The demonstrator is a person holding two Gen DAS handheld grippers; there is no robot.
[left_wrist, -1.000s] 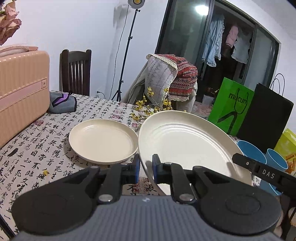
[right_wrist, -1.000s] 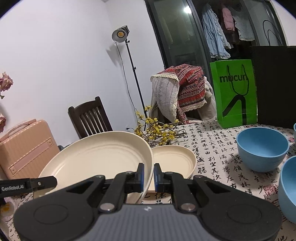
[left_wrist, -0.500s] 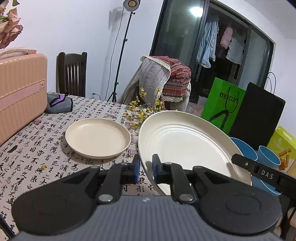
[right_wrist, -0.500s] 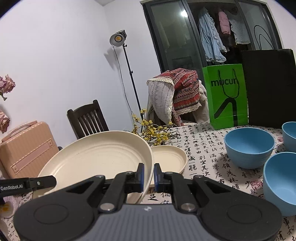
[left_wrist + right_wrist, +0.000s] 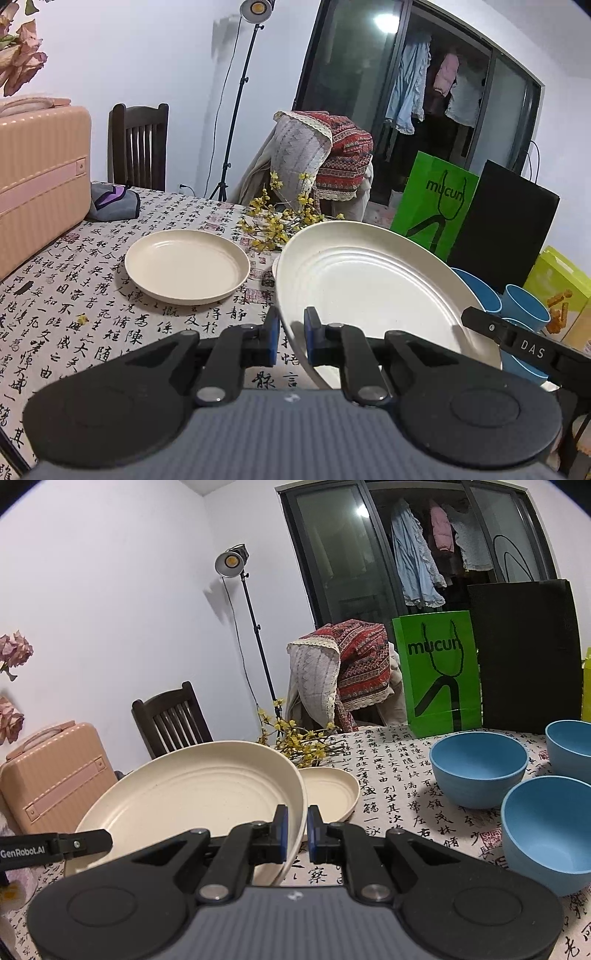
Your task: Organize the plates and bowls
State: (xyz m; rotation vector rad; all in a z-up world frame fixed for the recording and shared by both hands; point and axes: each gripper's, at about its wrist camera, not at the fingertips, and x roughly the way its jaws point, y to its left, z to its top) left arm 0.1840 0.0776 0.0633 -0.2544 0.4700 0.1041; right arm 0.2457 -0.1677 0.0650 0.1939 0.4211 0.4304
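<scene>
Both grippers hold one large cream plate (image 5: pixel 373 284) above the table. My left gripper (image 5: pixel 290 334) is shut on its left rim. My right gripper (image 5: pixel 295 830) is shut on its right rim, and the plate (image 5: pixel 192 805) shows in the right wrist view. A smaller cream plate (image 5: pixel 186 266) lies on the tablecloth to the left. Another small cream plate (image 5: pixel 328 790) lies behind the held one in the right wrist view. Three blue bowls (image 5: pixel 478 768) stand at the right; they also show in the left wrist view (image 5: pixel 524 306), partly hidden by the plate.
A pink suitcase (image 5: pixel 40 177) stands at the table's left. Yellow flower twigs (image 5: pixel 277 221) lie at the far middle. A green bag (image 5: pixel 432 206), a black bag (image 5: pixel 506 225) and a yellow-green box (image 5: pixel 561 288) stand at the far right. A grey pouch (image 5: pixel 114 203) lies beside the suitcase.
Both grippers and the large plate have drawn back and risen a little. The small plate looks farther away and more blue bowls have come into the right wrist view.
</scene>
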